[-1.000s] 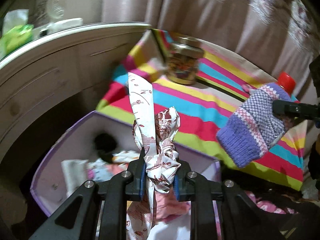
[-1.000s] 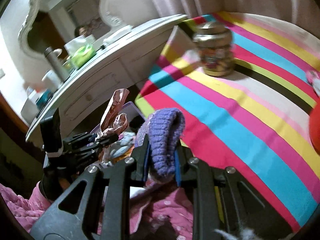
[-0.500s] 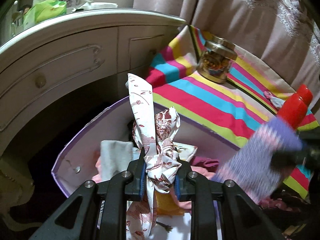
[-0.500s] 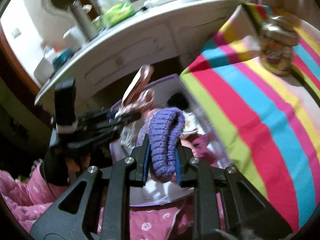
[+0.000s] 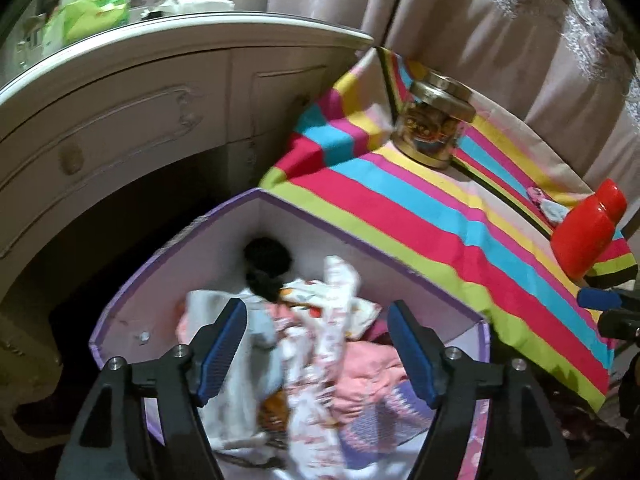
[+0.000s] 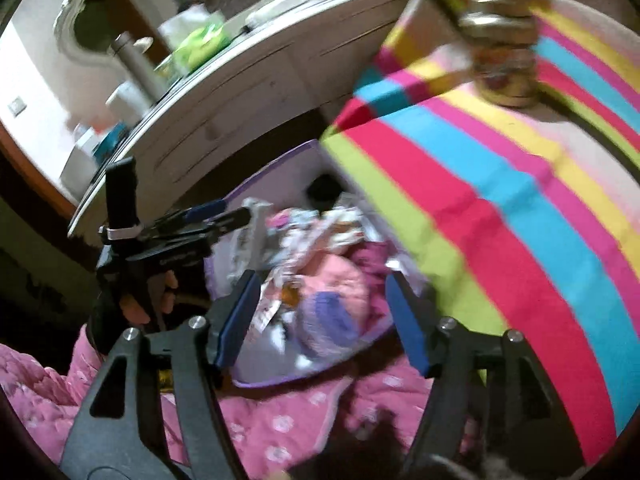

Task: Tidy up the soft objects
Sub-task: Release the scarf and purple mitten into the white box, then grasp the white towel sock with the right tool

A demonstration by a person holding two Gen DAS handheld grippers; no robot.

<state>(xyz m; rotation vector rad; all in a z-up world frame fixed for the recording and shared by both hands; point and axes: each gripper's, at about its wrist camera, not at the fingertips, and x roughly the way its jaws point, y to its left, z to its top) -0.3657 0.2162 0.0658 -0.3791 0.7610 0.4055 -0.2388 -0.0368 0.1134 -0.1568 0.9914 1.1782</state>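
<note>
Hovering over the storage box (image 5: 168,264), both gripper (image 5: 318,346) jaws gape.

The striped cloth (image 5: 420,216) covers the surface; a gold-lidded jar (image 5: 434,122) stands at twelve o'clock, a red bottle (image 5: 588,236) lies at three, a small patterned scrap (image 5: 548,205) between them.

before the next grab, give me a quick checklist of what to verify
1. Left gripper open with nothing between its fingers: ok.
2. Right gripper open, nothing held: ok.
3. White cloth with red print lying inside the purple-edged fabric box: ok.
4. Purple knitted sock inside the box: ok.
5. Soft items remaining on the striped cloth: cannot tell; only a gold-lidded glass jar, a red plastic bottle and a small unclear item show.
6. Box contents below the rim: ok.
</note>
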